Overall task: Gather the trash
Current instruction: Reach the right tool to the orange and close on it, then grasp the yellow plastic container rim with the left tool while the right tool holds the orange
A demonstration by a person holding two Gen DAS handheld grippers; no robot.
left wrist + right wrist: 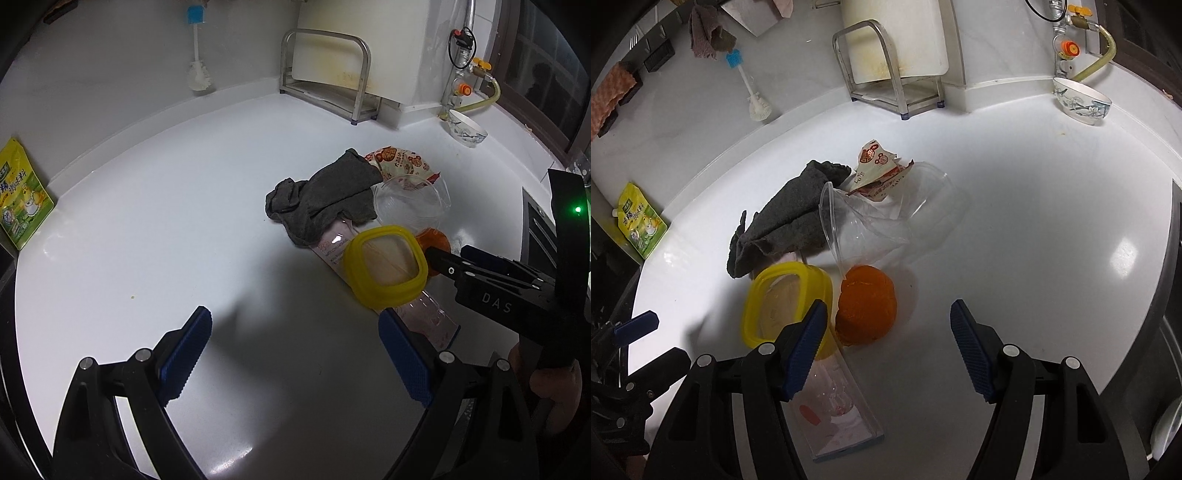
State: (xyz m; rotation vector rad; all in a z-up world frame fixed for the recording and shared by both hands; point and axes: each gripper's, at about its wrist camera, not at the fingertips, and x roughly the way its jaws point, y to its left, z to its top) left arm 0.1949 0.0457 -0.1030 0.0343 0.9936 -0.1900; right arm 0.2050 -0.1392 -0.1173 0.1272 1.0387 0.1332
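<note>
A pile of items lies on the white counter (pixel 147 229): a grey cloth (pixel 325 195), a printed snack wrapper (pixel 399 162), clear plastic cups (pixel 879 218), an orange lump (pixel 866 306), a yellow-rimmed lid (pixel 783 299) and a clear flat box (pixel 838 410). My left gripper (pixel 295 354) is open and empty, low over the counter, left of the pile. My right gripper (pixel 890 347) is open and empty, just in front of the orange lump, with its left finger (pixel 807 347) over the yellow lid. The right gripper also shows in the left wrist view (pixel 454 264), beside the lid.
A metal rack (pixel 325 74) and a cutting board (pixel 894 37) stand at the back wall. A patterned bowl (pixel 1082 101) sits at the back right by gas pipes. A green pouch (pixel 22 195) leans at the left. A bottle brush (pixel 753 96) hangs on the wall.
</note>
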